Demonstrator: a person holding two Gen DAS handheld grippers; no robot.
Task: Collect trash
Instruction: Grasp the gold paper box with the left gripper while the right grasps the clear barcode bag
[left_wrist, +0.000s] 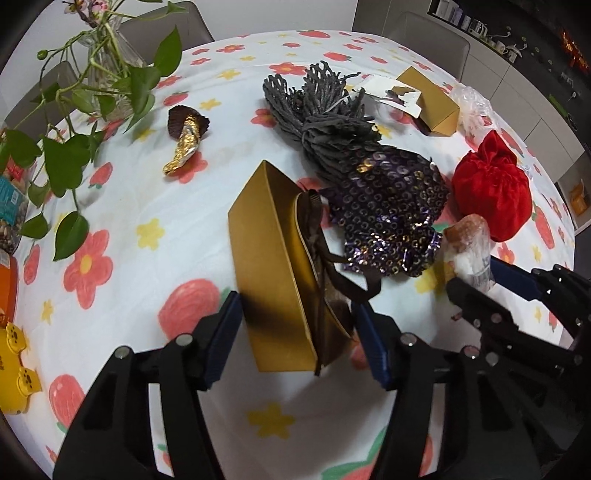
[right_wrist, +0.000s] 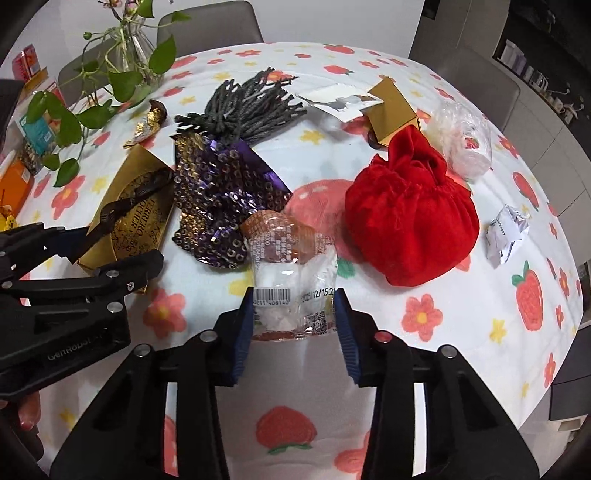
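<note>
Trash strewn over flower-print counter (left_wrist: 122, 206): gold chocolate box (left_wrist: 273, 266) between blue pads of left hand-held gripper (left_wrist: 295, 332), jaws part-closed, left pad touching box wall, right pad against ribbon side. Clear snack wrapper (right_wrist: 291, 291) pinched between pads of right hand-held gripper (right_wrist: 295, 321). Nearby: purple foil wrap (right_wrist: 221, 199), grey foam netting (right_wrist: 243, 107), red velvet pouch (right_wrist: 410, 218), crumpled white wrapper (right_wrist: 506, 236).

The bare tablecloth (right_wrist: 424, 369) near the front leaves room to pass. Farther back, the red pouch (right_wrist: 413, 221), purple wrapper (right_wrist: 218, 192) and gold box (left_wrist: 273, 266) crowd together.
</note>
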